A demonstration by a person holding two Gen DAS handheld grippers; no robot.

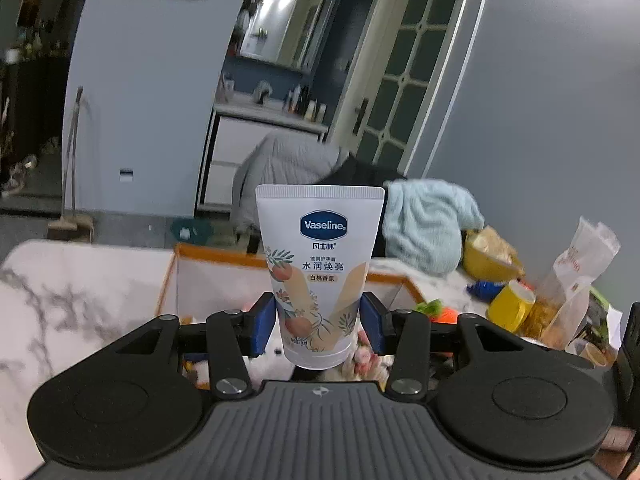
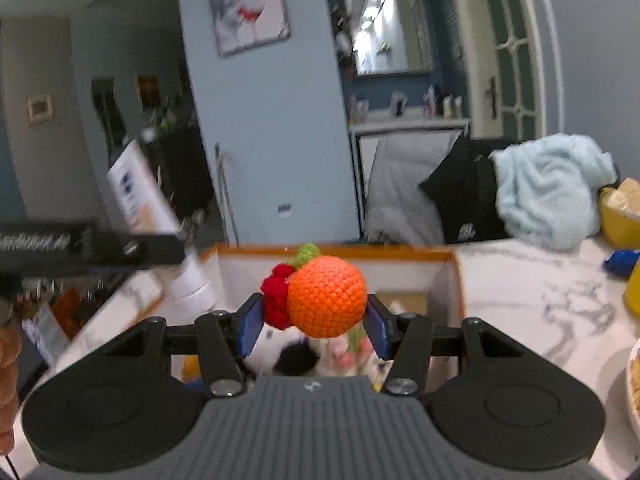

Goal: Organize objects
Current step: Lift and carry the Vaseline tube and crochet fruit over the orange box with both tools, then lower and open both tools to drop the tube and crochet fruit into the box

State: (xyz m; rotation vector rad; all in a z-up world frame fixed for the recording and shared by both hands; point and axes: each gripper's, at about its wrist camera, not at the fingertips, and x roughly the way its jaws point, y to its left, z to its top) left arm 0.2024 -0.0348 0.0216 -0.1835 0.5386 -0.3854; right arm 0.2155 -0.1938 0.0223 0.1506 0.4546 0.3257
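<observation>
Vaseline hand-cream tube (image 1: pixel 320 276) stands cap-down and crimp-up in the left claw (image 1: pixel 318 322), its lower body pinched between the two blue pads (image 1: pixel 263 322), held above a white storage box with an orange rim (image 1: pixel 216 254).

Largest to smallest, the scene runs so. The white marble-veined surface (image 1: pixel 52 292) carries everything; the storage box sits on it, open at the top, with small items lying blurred inside under both claws; what they are I cannot tell. Behind the box, a pale blue towel (image 1: pixel 428 224) is heaped over a dark chair back. To the right of the box on the surface lie a yellow bowl (image 1: pixel 486 264) with pale contents, a clear snack bag (image 1: pixel 576 280), a yellow-lidded jar (image 1: pixel 510 306) and a small blue object (image 1: pixel 482 288).

In the right wrist view the same box (image 2: pixel 440 258) lies directly ahead. The right claw (image 2: pixel 316 320) grips a crocheted orange fruit toy (image 2: pixel 326 296) with a red berry cluster and a green leaf tuft, squeezed between its blue pads (image 2: pixel 252 324) above the open box. The tube (image 2: pixel 140 196) appears at left, tilted and motion-blurred, with the left claw's black arm across it. The towel (image 2: pixel 548 188) and bowl (image 2: pixel 618 216) sit at right.
</observation>
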